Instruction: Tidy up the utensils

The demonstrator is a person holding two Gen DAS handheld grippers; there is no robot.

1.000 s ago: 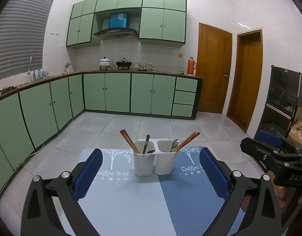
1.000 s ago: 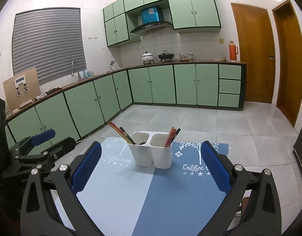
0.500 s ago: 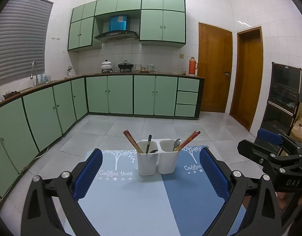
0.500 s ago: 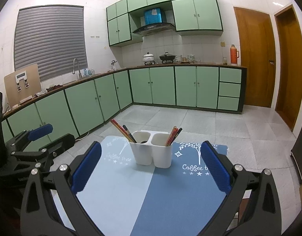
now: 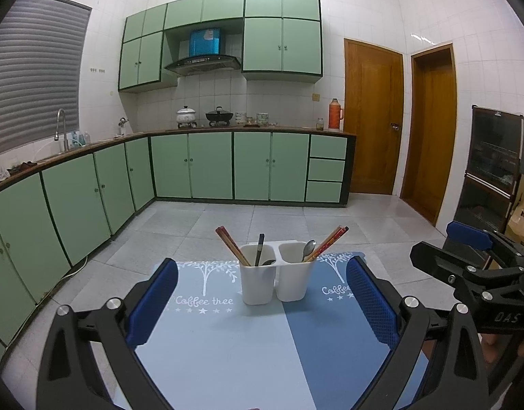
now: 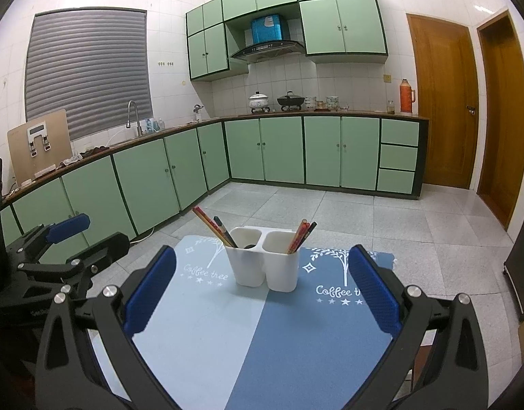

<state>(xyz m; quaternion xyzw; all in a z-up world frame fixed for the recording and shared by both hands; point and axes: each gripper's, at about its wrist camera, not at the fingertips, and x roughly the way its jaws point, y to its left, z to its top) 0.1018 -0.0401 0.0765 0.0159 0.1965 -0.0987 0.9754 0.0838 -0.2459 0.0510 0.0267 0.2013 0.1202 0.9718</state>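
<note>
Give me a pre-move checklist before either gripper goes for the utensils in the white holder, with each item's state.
1. Left gripper empty, jaws wide apart: ok.
2. Right gripper empty, jaws wide apart: ok.
3. White two-compartment plastic utensil holder upright on the blue two-tone "Coffee tree" table mat: ok.
4. Utensils sorted by kind: not ok. Red-brown wooden chopsticks share the left cup with a dark-handled spoon; the right cup holds a metal spoon and more chopsticks.
5. Path from both grippers to the holder free of other things: ok.
6. Whether the utensils are wedged in the cups: cannot tell.
</note>
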